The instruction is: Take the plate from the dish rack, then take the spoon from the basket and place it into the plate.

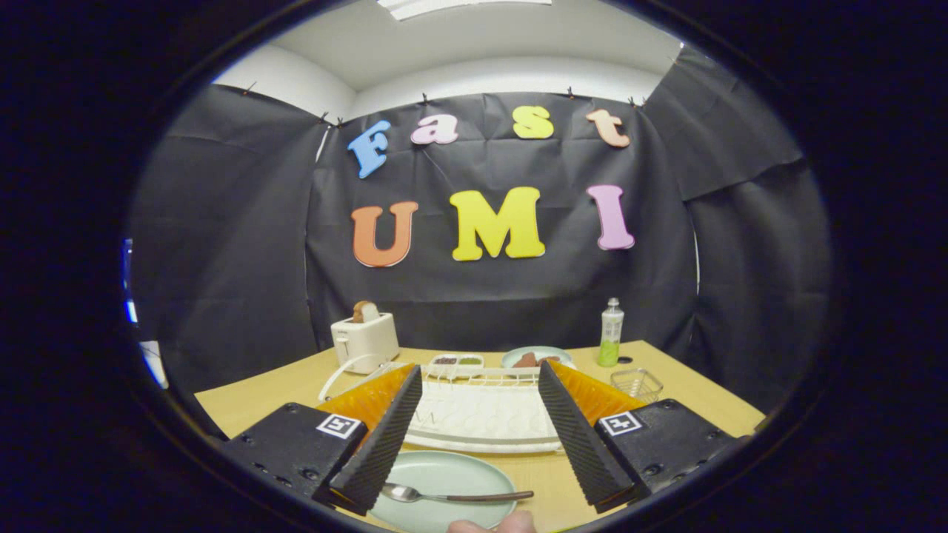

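The gripper [480,429] hangs with its fingers spread wide and holding nothing, since the spoon [453,495] already lies in the plate [437,474] between them, with the dish rack [481,414] just beyond.

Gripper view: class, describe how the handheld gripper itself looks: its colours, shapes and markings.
The gripper has two wedge-shaped fingers with black ribbed inner pads and translucent orange outer sides. Each finger is mounted on a black block with small screws, and each block carries a square black-and-white marker tag. No cables can be seen.
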Tool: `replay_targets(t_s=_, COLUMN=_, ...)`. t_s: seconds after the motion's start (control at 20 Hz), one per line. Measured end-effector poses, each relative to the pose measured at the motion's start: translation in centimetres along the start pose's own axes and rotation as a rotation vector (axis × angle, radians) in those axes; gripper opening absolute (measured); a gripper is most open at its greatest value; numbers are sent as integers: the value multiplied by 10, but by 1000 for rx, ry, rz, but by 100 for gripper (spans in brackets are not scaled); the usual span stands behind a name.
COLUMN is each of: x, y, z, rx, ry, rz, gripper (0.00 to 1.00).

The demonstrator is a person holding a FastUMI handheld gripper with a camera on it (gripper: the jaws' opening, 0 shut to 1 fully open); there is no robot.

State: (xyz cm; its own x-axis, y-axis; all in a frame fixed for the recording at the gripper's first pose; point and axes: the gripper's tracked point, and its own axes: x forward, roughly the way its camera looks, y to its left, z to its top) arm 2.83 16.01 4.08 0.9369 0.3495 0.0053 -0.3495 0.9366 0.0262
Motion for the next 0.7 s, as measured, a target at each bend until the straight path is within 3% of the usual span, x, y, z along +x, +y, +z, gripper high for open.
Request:
replay_targets(t_s=0.3, x=-37, y=6, z=28, rx=10, ry=-88, rz=-32, gripper=100)
replay_targets(t_s=0.7, x=-44, y=52, z=43, rx=55, ry=-125, rz=-12, gripper=100)
